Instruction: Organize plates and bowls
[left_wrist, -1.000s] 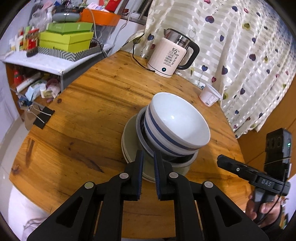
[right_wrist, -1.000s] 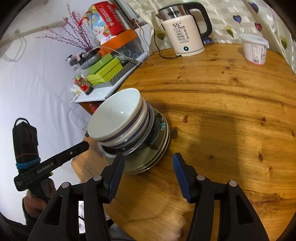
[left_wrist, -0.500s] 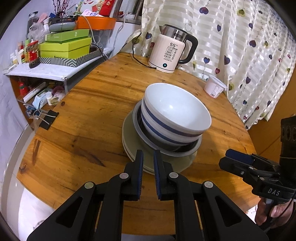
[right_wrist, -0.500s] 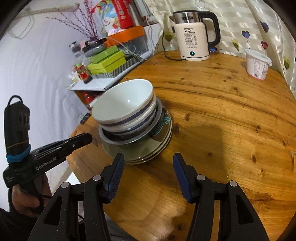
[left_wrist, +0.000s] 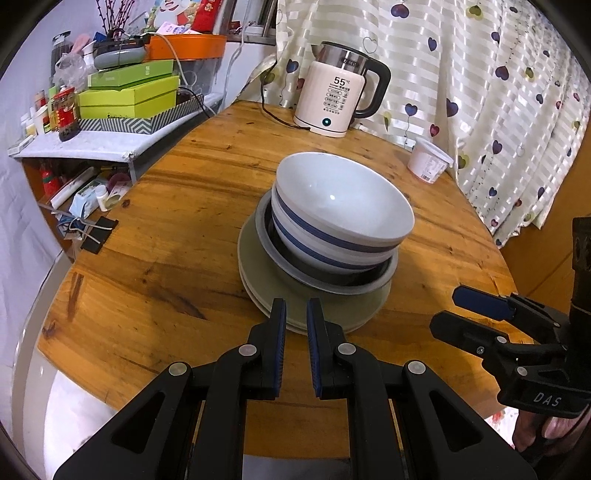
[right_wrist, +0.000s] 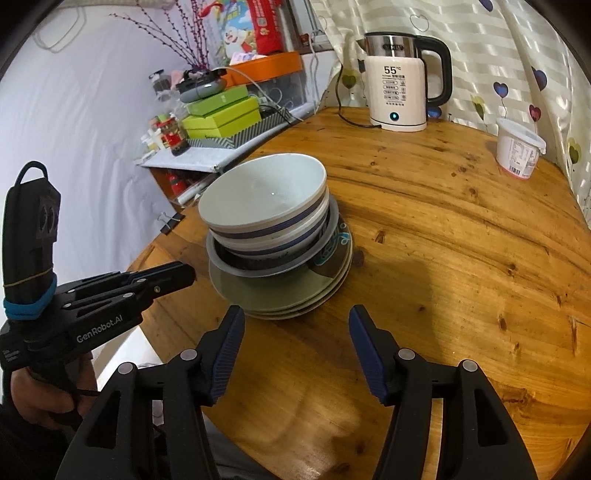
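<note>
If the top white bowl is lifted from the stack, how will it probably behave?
The top bowl looks like glazed ceramic, so probably rigid, slippery and breakable. It sits nested in another striped bowl, so it may drag that one along.

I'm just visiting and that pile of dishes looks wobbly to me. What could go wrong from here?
1. The white blue-striped bowls sit nested and leaning in a grey-rimmed dish on green plates; a nudge could slide them off.
2. The left tool is shut and holds nothing, so it cannot steady the pile.
3. The right tool, whose jaws have just been opening with nothing between them, may clip the plates' rim.
</note>
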